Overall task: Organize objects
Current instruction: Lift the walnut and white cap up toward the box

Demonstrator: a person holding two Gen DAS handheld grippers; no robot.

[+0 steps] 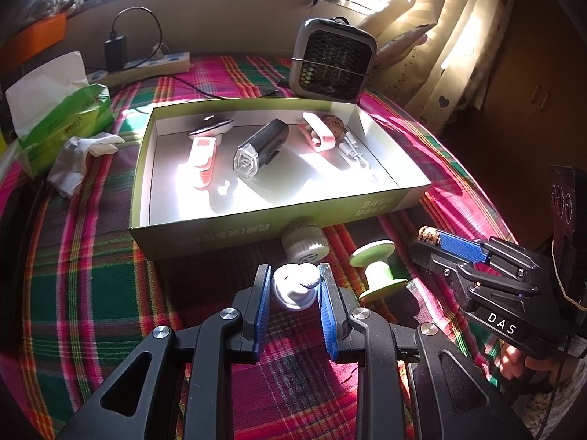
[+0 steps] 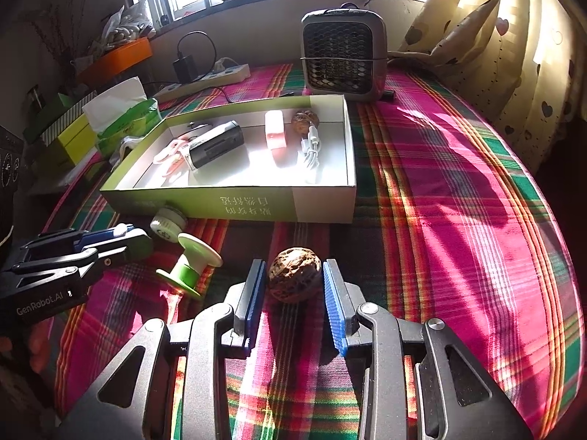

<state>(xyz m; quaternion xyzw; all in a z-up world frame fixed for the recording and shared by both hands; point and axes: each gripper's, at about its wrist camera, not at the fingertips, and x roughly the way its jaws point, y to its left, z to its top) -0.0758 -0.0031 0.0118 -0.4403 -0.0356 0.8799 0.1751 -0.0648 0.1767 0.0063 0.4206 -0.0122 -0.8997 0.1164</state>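
My left gripper (image 1: 295, 278) is closed around a small white knob-like object (image 1: 296, 285) just above the plaid cloth; both blue pads touch it. My right gripper (image 2: 293, 278) straddles a brown walnut (image 2: 294, 275), with a small gap on each side of it. A green spool (image 1: 378, 270) and a white round jar (image 1: 304, 245) lie in front of the open green box (image 1: 256, 227). The box holds a black bike light (image 1: 258, 148), pink straps (image 1: 319, 132), another walnut (image 1: 334, 126) and a white cable (image 1: 354, 150).
A grey mesh-front heater (image 1: 332, 60) stands behind the box. A green tissue pack (image 1: 58, 117) and crumpled tissue (image 1: 79, 157) lie at the left. A power strip with a charger (image 1: 146, 64) is at the back. Curtains (image 2: 513, 55) hang at the right.
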